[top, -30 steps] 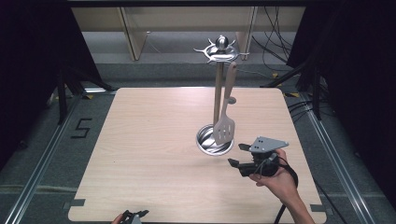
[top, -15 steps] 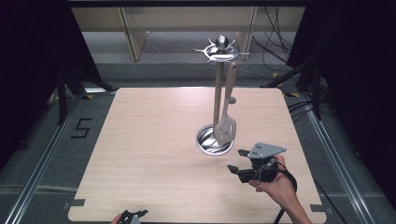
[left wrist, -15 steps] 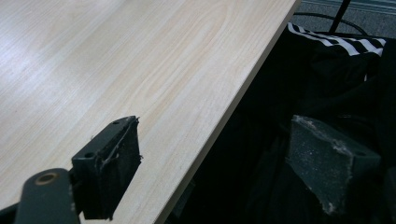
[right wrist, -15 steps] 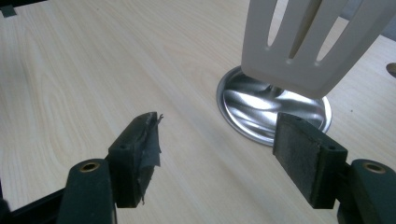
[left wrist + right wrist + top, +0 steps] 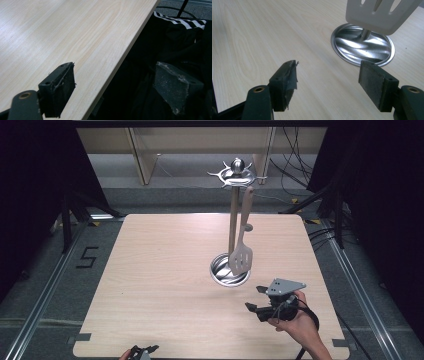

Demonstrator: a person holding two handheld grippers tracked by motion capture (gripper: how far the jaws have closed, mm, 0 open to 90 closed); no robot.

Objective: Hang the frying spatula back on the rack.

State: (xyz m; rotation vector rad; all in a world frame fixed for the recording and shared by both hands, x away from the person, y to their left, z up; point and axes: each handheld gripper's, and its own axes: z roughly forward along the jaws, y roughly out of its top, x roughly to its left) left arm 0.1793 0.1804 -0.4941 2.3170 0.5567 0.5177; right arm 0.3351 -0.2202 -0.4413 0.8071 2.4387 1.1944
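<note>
Hanging from a hook at the crown of the utensil stand (image 5: 233, 215), the slotted spatula (image 5: 242, 255) dangles blade-down, its blade just above the stand's round metal base (image 5: 228, 270) near the middle of the wooden table (image 5: 150, 285). Judging by this, the hanging itself appears complete: the spatula rests free on its hook with nothing gripping it, and what seems left is only for the hands to clear away. The right gripper (image 5: 256, 297) sits near the base on the person's side, apart from both stand and spatula; its jaws stand wide apart, empty, over bare tabletop in the right gripper view. The left gripper (image 5: 141, 352) waits at the table's near edge, jaws likewise spread and holding nothing.
</note>
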